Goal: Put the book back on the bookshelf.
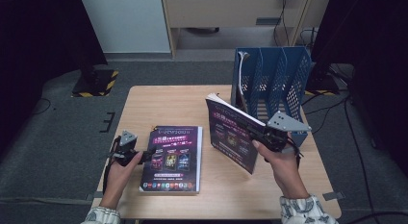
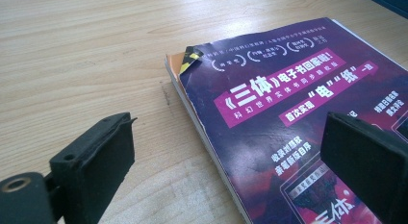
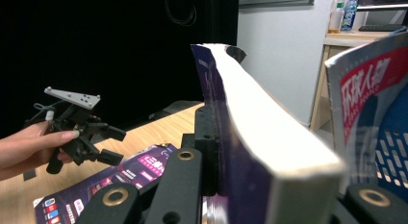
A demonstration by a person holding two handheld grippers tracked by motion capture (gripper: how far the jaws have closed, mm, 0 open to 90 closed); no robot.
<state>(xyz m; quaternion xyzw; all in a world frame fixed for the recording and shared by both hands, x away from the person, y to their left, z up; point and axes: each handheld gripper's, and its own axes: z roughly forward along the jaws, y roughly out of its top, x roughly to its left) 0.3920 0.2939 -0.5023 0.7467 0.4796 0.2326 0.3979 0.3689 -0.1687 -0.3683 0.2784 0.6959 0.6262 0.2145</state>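
Right gripper (image 1: 263, 133) holds 1 purple book (image 1: 234, 135) on edge; left gripper (image 1: 146, 154) waits open at the flat book (image 1: 172, 158).

The held book stands tilted above the table (image 1: 159, 104), just in front of the blue file rack (image 1: 272, 80), with bare tabletop between the 2 books. The right jaws clamp its thick page block. The left jaws stand wide, straddling the flat book's left edge (image 2: 211, 142) without pressing it.
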